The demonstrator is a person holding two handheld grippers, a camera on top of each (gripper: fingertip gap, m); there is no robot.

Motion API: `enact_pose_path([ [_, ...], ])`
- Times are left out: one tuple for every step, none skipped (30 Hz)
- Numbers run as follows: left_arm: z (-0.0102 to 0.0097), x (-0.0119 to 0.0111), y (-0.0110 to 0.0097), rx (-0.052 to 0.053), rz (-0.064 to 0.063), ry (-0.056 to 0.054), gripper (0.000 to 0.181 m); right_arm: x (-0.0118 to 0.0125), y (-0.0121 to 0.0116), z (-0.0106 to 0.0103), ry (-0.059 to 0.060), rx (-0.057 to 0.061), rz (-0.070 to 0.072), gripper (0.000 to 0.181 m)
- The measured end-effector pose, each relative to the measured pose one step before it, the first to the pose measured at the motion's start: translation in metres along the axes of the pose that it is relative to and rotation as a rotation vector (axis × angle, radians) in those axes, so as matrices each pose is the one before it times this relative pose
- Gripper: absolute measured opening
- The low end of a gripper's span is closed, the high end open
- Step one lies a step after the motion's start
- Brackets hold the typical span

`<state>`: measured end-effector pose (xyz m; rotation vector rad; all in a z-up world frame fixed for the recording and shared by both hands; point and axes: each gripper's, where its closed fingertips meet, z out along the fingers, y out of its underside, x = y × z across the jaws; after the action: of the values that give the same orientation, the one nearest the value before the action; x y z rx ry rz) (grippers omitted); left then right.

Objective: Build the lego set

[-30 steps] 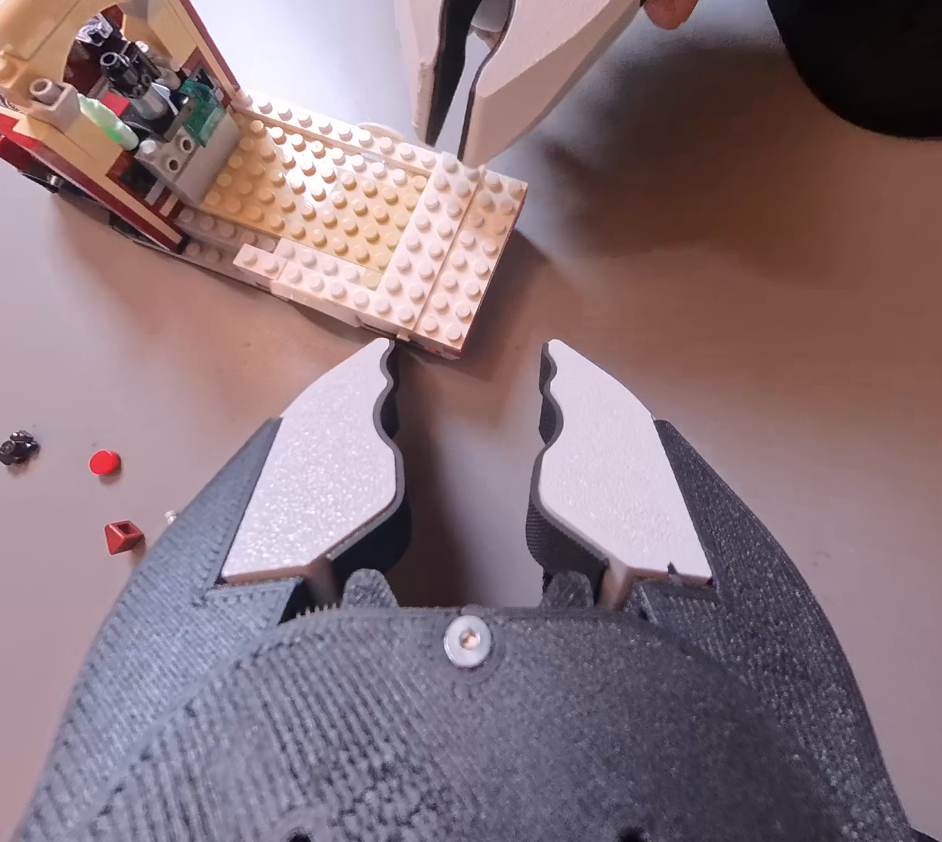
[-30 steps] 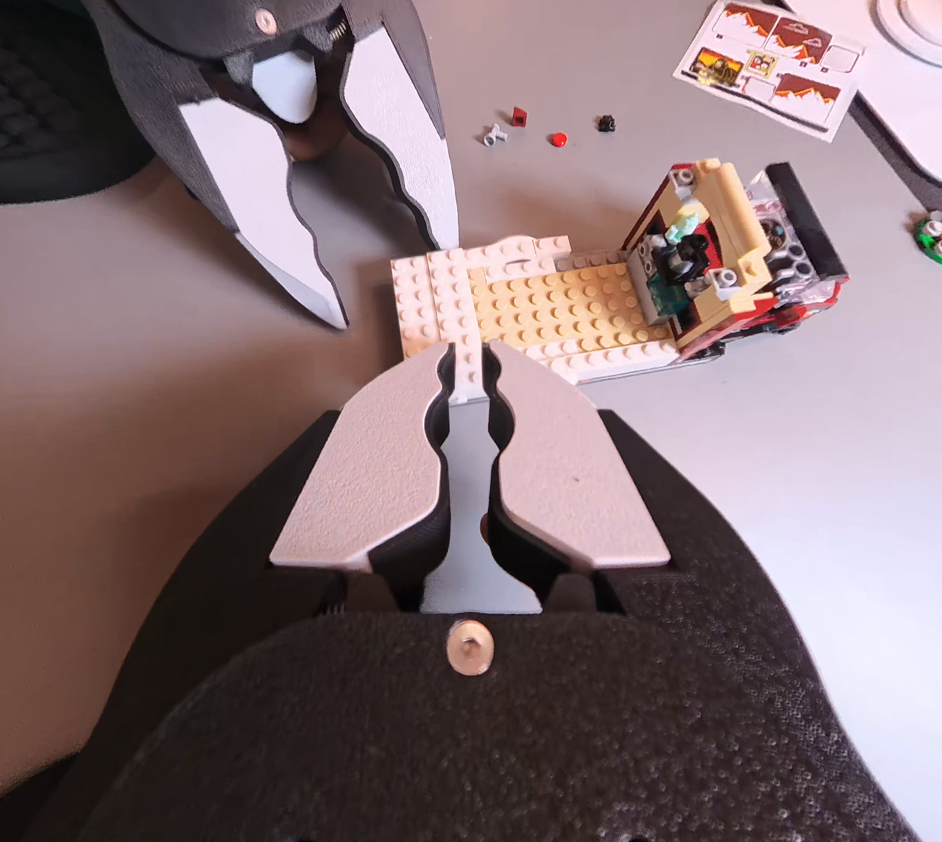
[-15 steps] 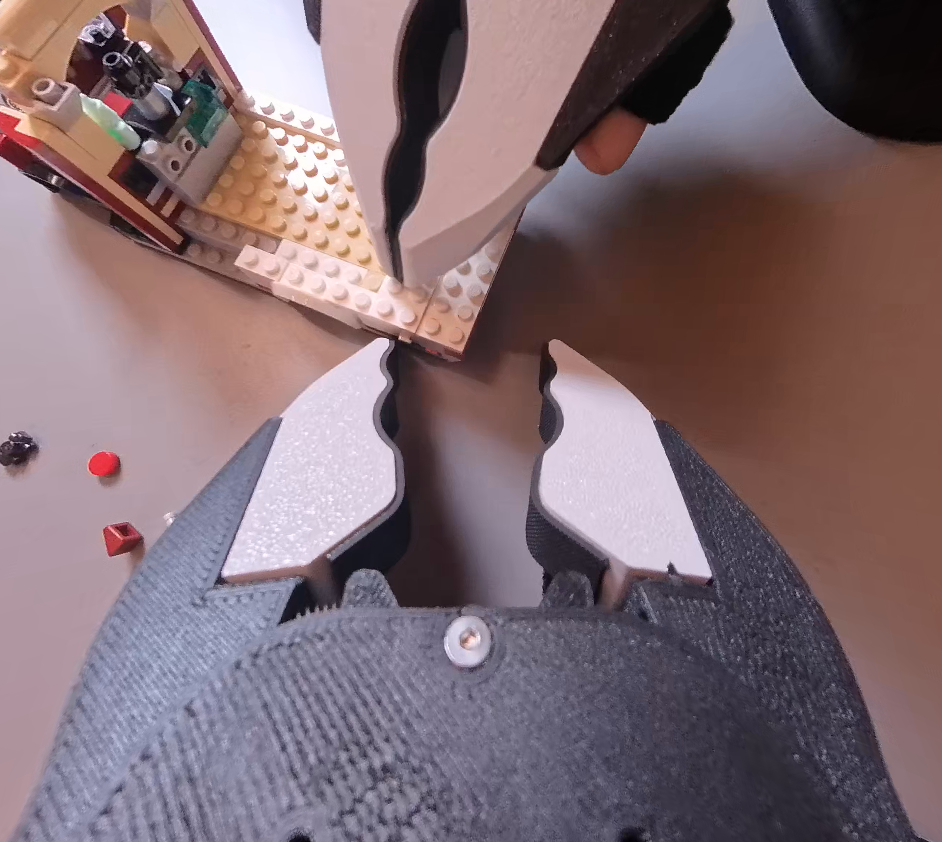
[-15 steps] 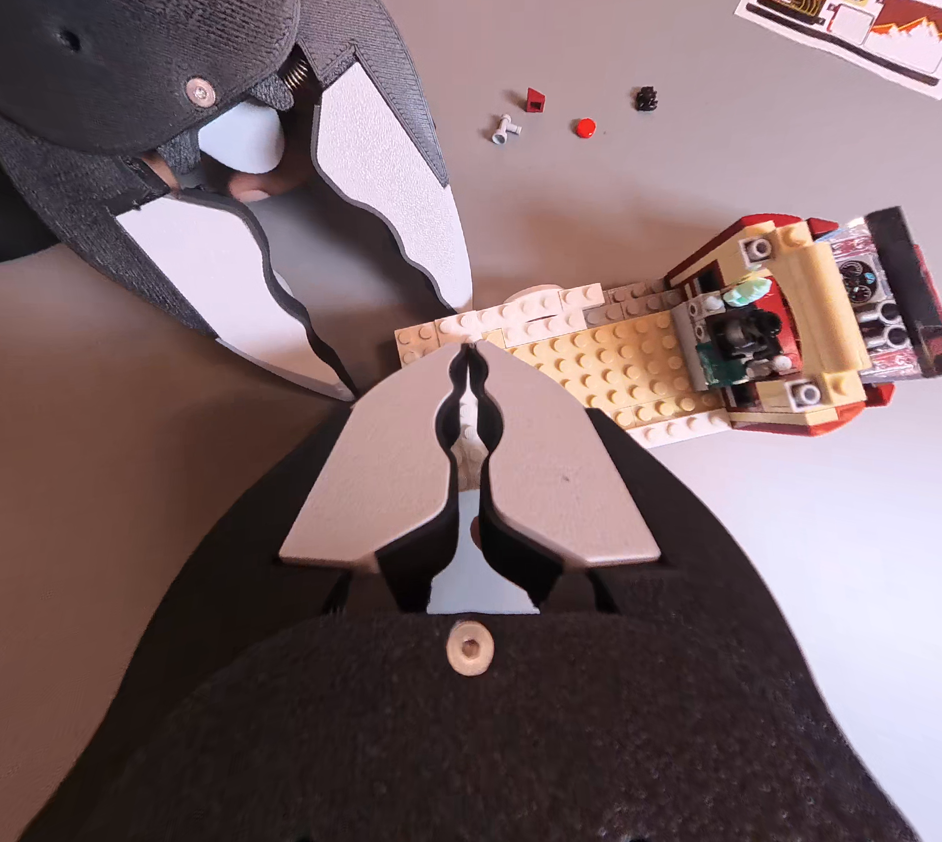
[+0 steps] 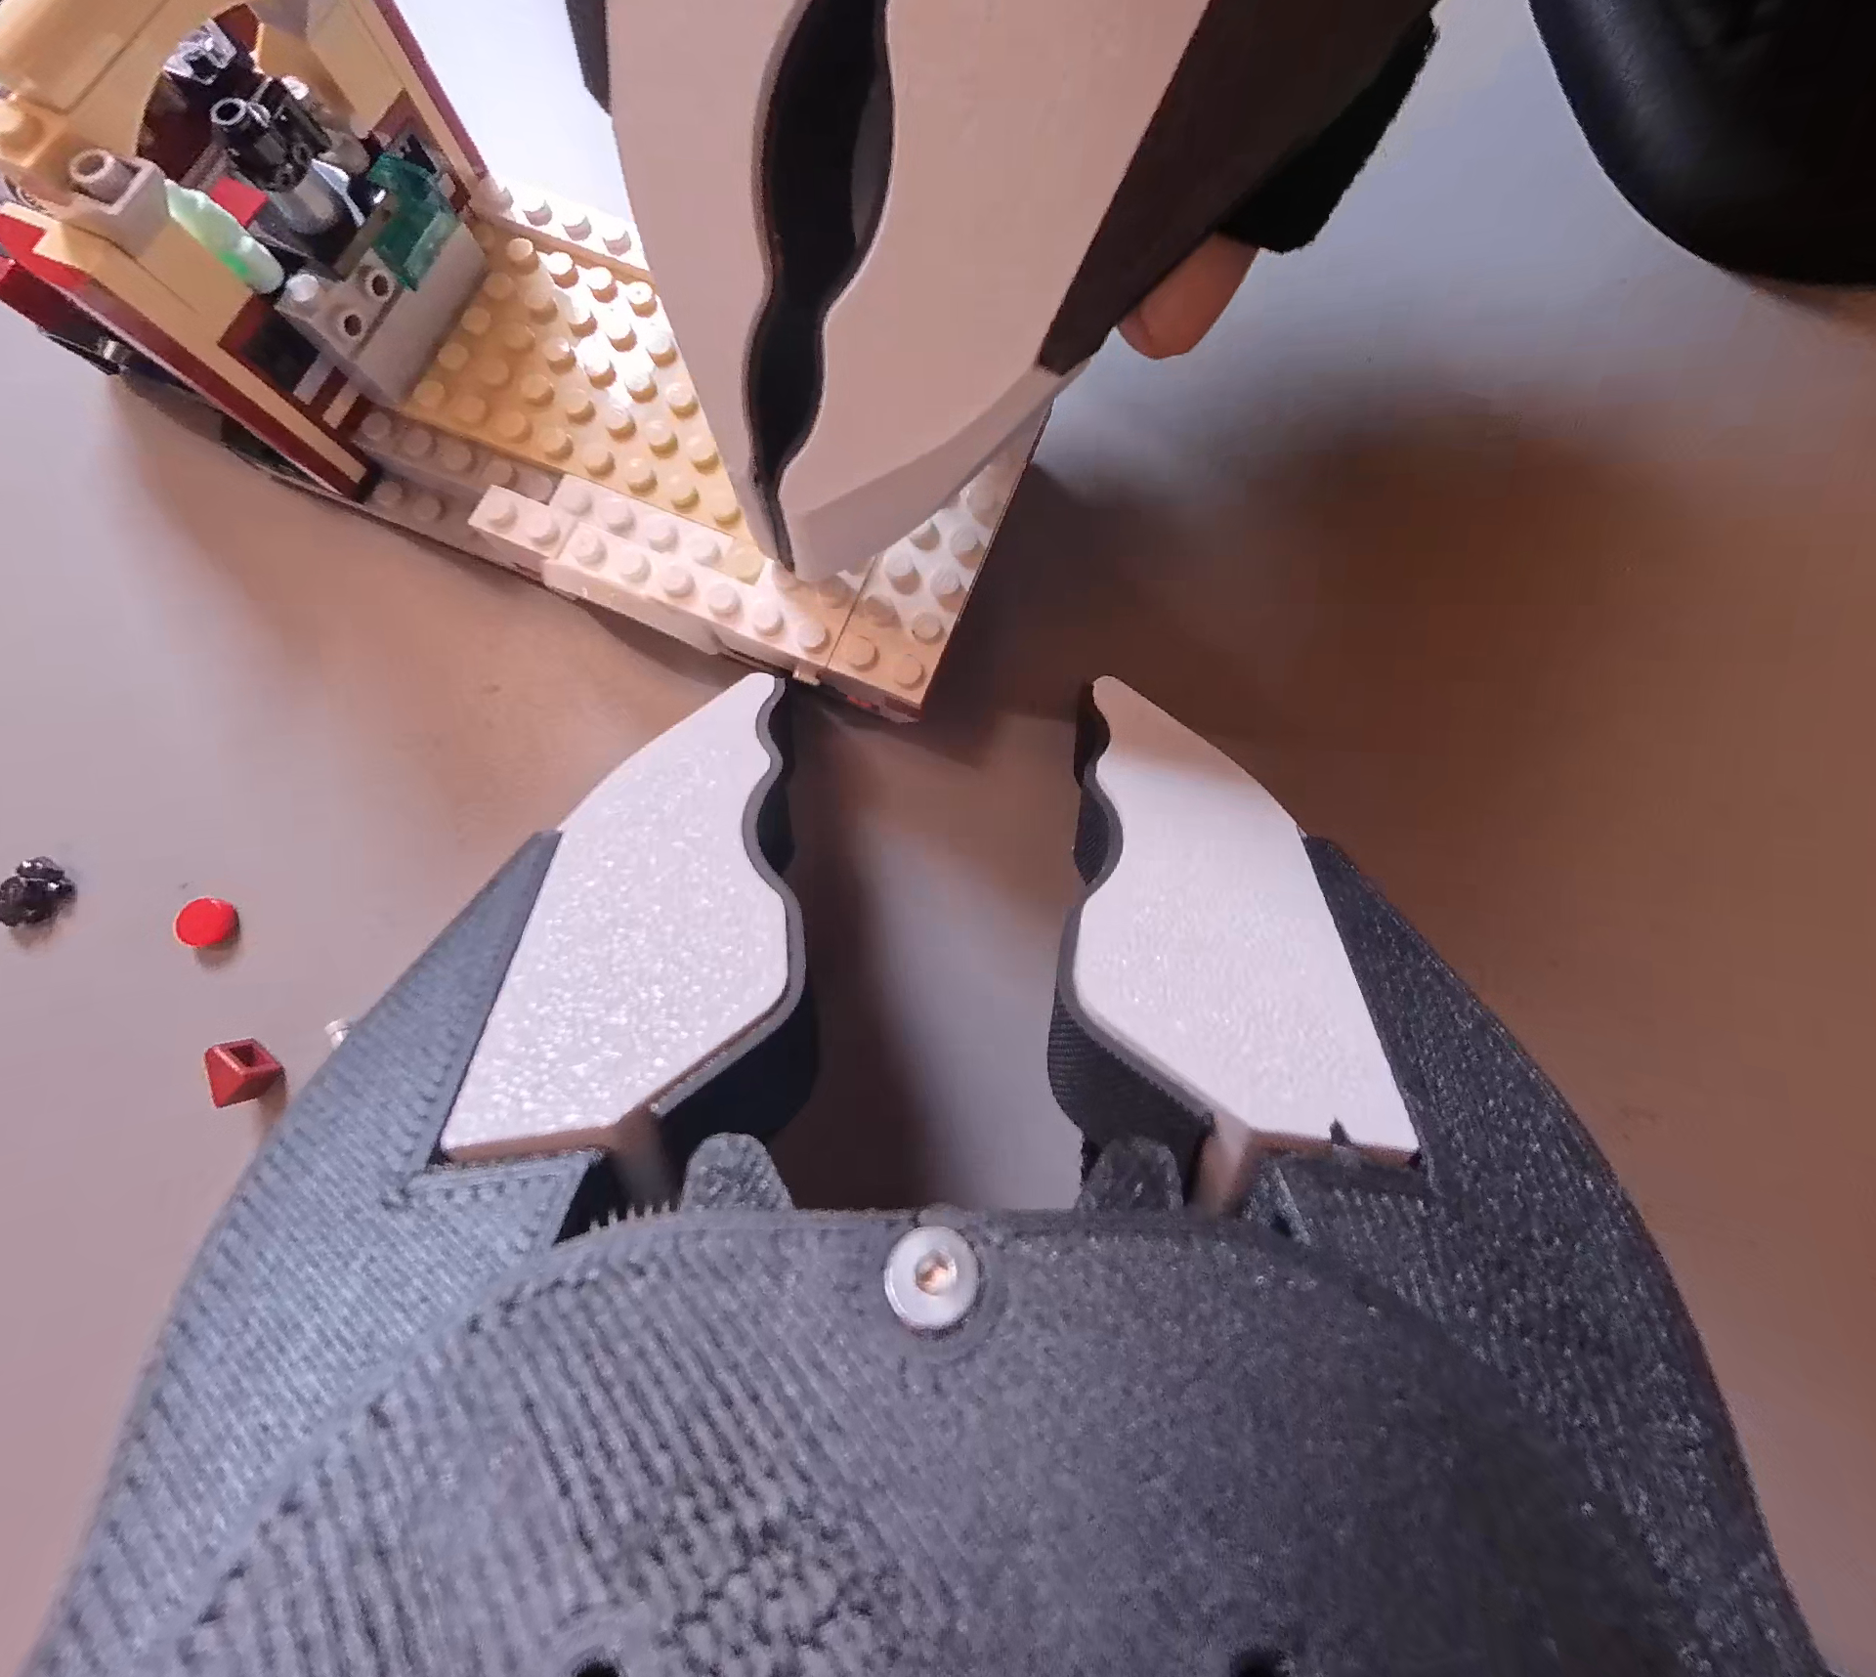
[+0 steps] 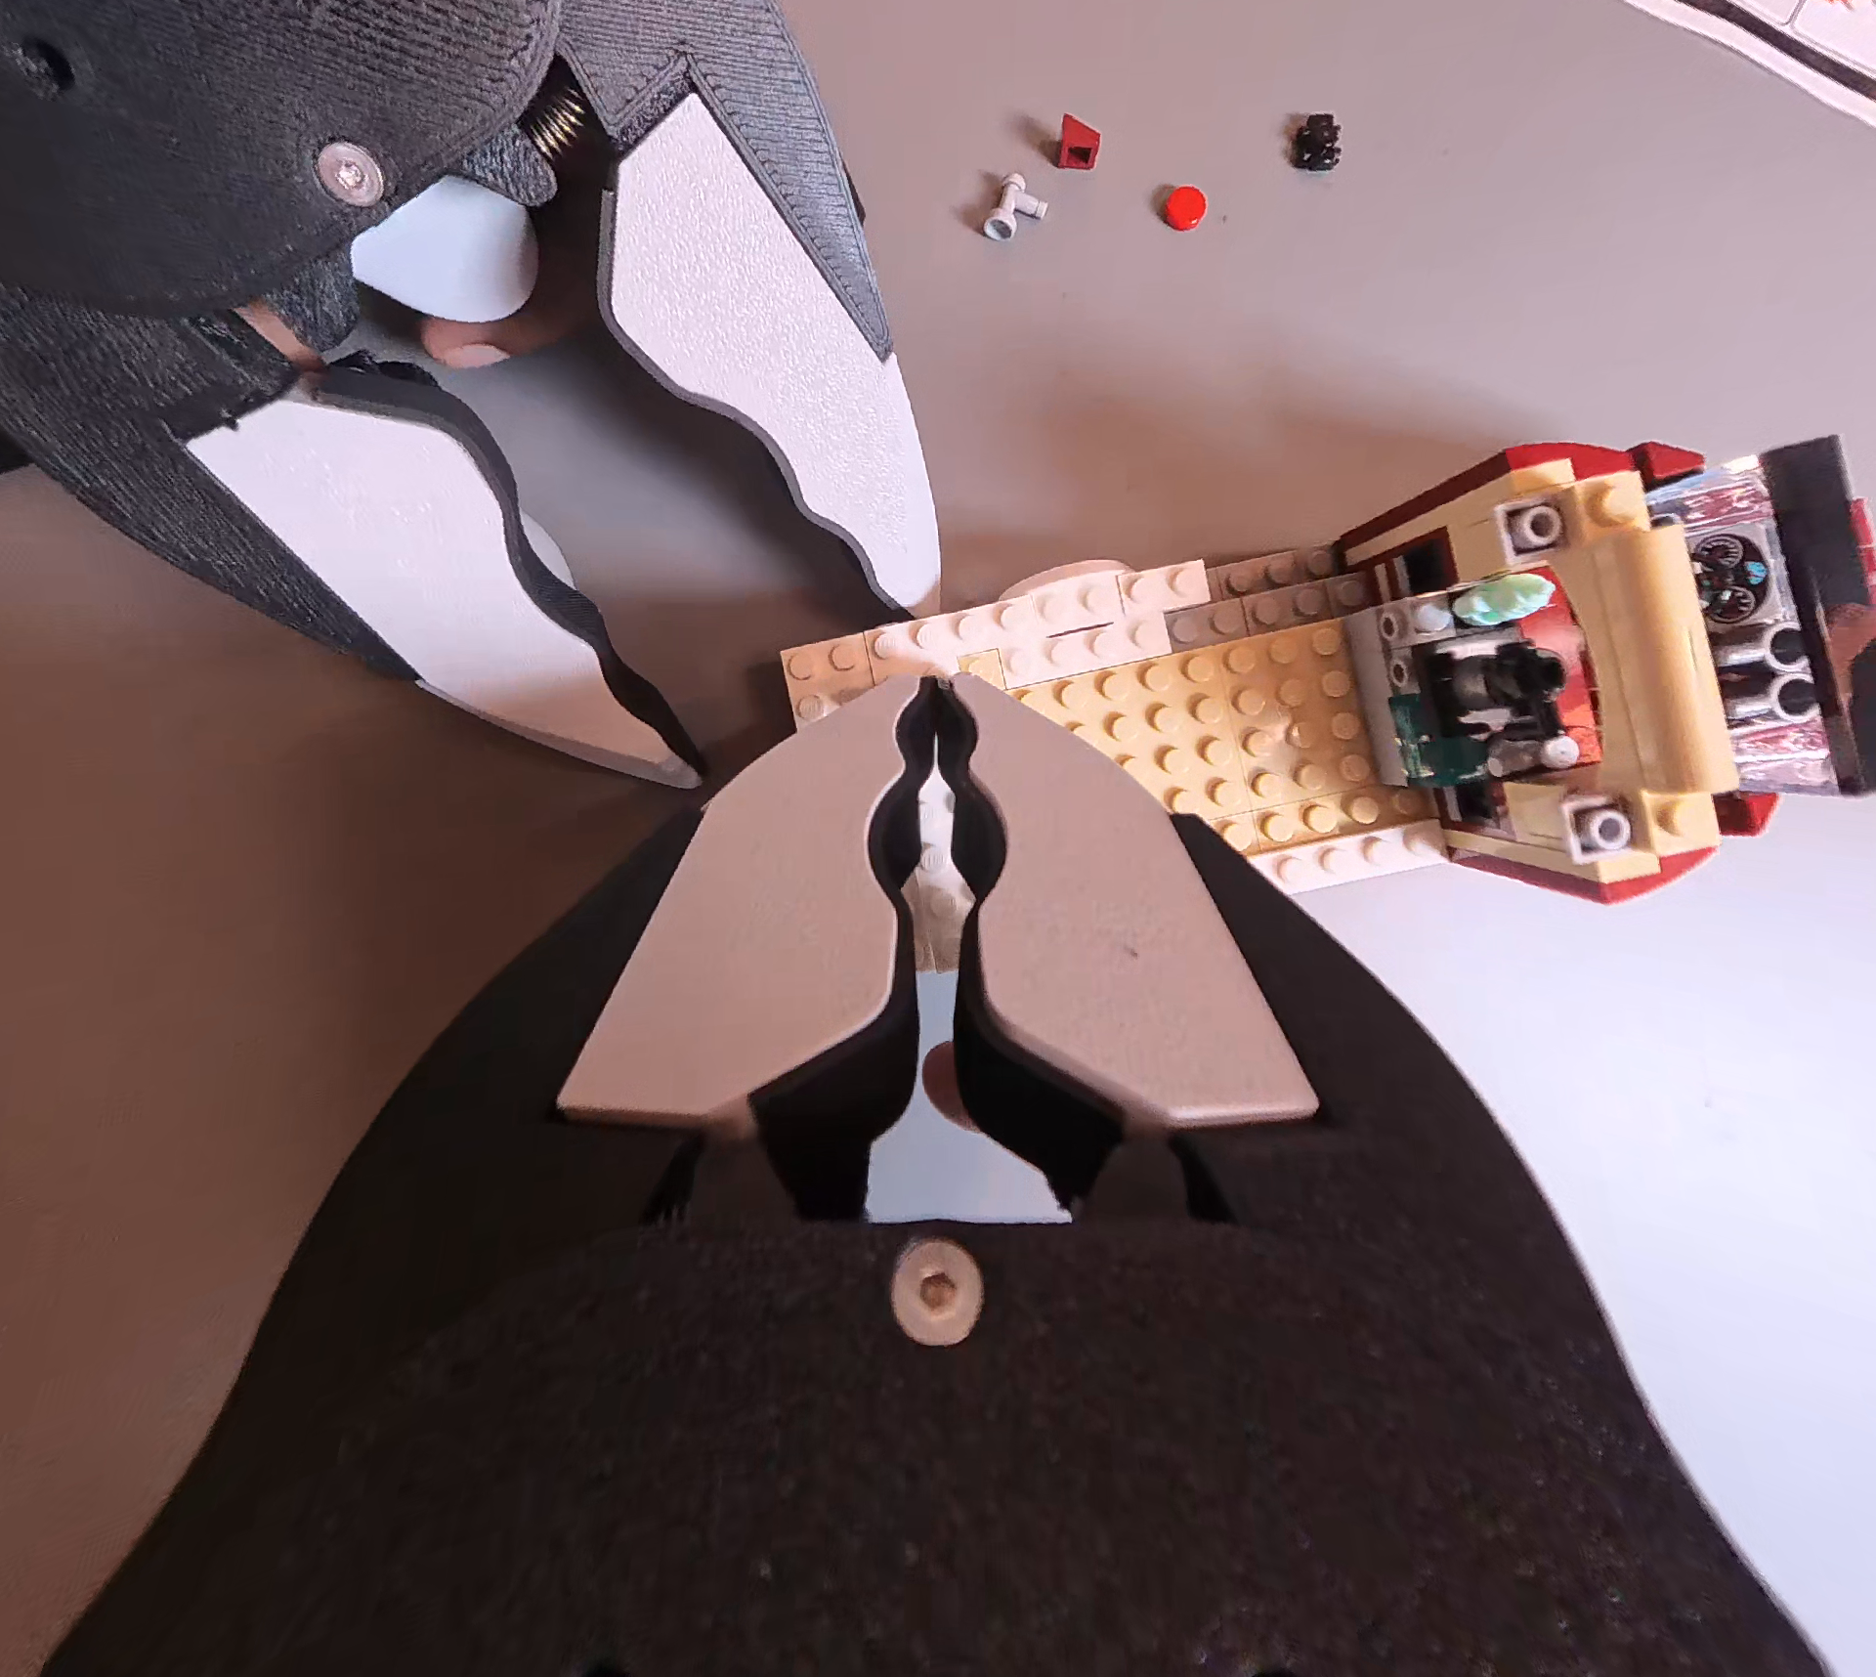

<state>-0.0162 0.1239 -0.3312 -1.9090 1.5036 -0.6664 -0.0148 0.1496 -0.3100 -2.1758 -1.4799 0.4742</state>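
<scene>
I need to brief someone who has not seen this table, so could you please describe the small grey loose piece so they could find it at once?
Start at the lego truck and look past its long side to four tiny loose parts on the table. The grey piece is the one nearest the left claw. It alone is pale and shaped like a tiny tap; the others are red or black.

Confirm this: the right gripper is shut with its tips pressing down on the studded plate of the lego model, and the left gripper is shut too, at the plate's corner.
Not quite. The left gripper is open, its fingers spread apart, as the left wrist view shows. The rest holds: the right gripper is shut with its tips on the studded plate of the lego model.
</scene>
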Motion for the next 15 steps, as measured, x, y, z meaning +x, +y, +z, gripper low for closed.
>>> enact_pose_path([
  [-0.00006, 0.00007, 0.00004, 0.0004, 0.0, -0.0001, 0.054, 0.00005, 0.00006, 0.00006, 0.0013, -0.0069, -0.0007, 0.0],
  [0.00001, -0.00007, -0.00001, -0.0001, 0.0, 0.0002, 0.054, 0.00002, 0.00008, 0.00011, -0.0006, -0.0036, 0.0018, 0.0],
  [0.00007, 0.00003, 0.00006, 0.0001, 0.0002, 0.0003, 0.054, 0.00012, 0.00008, 0.00005, -0.0033, -0.001, 0.0038, 0.0],
  [0.00001, 0.00009, -0.00003, 0.0004, 0.0, -0.0001, 0.054, -0.00003, 0.00011, 0.00013, -0.0041, 0.0004, 0.0056, 0.0],
  [-0.00006, -0.00004, 0.00005, 0.0001, 0.0, -0.0001, 0.054, 0.00009, 0.00007, 0.00004, -0.0018, 0.0004, 0.0036, 0.0],
  [0.00007, 0.0, 0.00007, 0.0, -0.0002, -0.0001, 0.054, -0.00002, -0.00006, 0.00004, 0.0017, 0.0004, 0.0003, 0.0],
  [0.00001, 0.00009, -0.00003, 0.0003, 0.0, 0.0, 0.054, 0.0, 0.00001, 0.00001, 0.0042, 0.0009, -0.0005, 0.0],
  [0.00002, -0.00002, 0.00009, 0.0004, 0.0, 0.0, 0.054, 0.00008, -0.0001, -0.00006, 0.0046, 0.0021, -0.0019, 0.0],
  [0.00007, 0.0, -0.00006, -0.0002, -0.0008, 0.0001, 0.054, 0.00002, -0.00017, 0.00005, 0.0023, 0.0057, -0.0044, 0.0],
  [-0.00005, -0.00011, 0.00004, 0.0001, -0.0002, 0.0, 0.054, 0.00001, -0.00031, -0.00006, -0.0007, 0.0092, 0.0004, 0.0],
  [0.0001, -0.00001, 0.00002, 0.0003, -0.0004, 0.0004, 0.054, 0.00015, -0.00038, 0.00004, -0.0009, 0.0116, 0.001, 0.0],
  [0.00001, 0.00001, -0.00001, 0.0001, -0.0001, 0.0, 0.054, 0.00028, -0.00032, -0.0002, 0.0, 0.0149, -0.0002, 0.0],
  [0.00001, -0.00004, 0.00011, 0.0002, 0.0003, 0.0, 0.054, -0.00033, -0.00009, -0.00033, -0.0043, 0.0159, 0.009, 0.0],
  [0.00002, 0.00008, 0.00009, 0.0004, -0.0005, 0.0005, 0.054, -0.00147, -0.00098, -0.00101, -0.0134, 0.0203, 0.0116, 0.0],
  [-0.0001, 0.00005, 0.00005, 0.0006, 0.0002, 0.0008, 0.054, -0.00251, -0.00265, -0.00226, -0.0194, 0.0288, 0.0116, 0.0],
])
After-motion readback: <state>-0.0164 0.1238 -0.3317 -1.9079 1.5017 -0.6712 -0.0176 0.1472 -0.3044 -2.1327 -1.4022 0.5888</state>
